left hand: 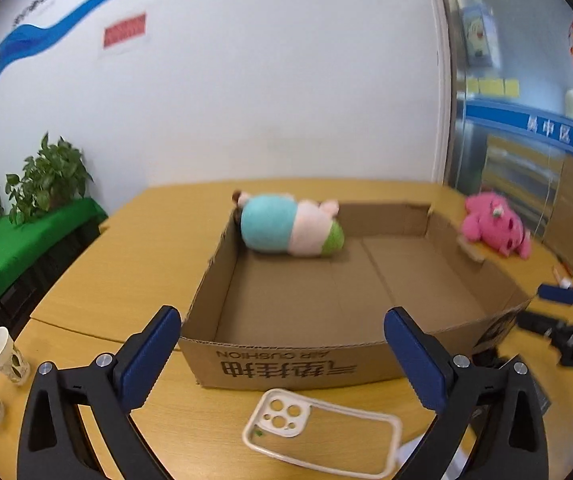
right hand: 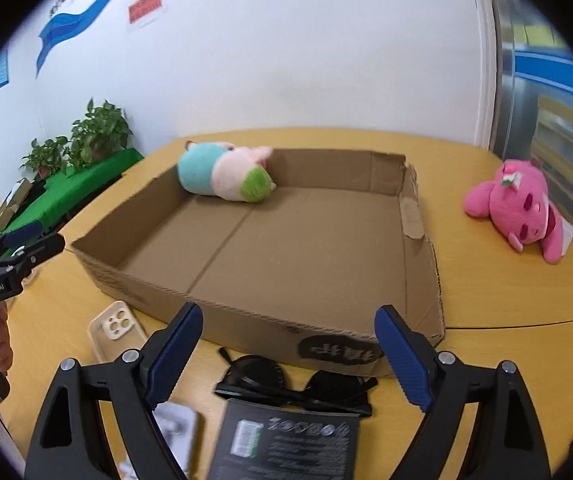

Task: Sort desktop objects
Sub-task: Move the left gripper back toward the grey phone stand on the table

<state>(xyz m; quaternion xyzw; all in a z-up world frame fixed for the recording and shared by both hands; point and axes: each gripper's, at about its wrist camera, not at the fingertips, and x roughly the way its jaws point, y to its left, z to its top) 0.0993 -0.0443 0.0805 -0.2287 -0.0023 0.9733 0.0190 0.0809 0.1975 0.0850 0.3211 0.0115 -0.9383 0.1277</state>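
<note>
Already the left claw [left hand: 282, 364] gaped empty above the phone case [left hand: 320, 430], which lay flat on the desk [left hand: 134, 248] before the cardboard box [left hand: 286, 364]; its thin rim could have slipped the pads. Rightward, the right claw [right hand: 288, 356] stood open and empty over sunglasses [right hand: 294, 386] lying against a dark packet [right hand: 286, 440], likely to snag.

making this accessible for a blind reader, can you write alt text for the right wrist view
An open right gripper hovers above black sunglasses and a dark packet on a wooden table, facing a shallow cardboard box. A blue, pink and green plush toy lies in the box's far left corner; a pink plush toy lies outside, right.
</note>
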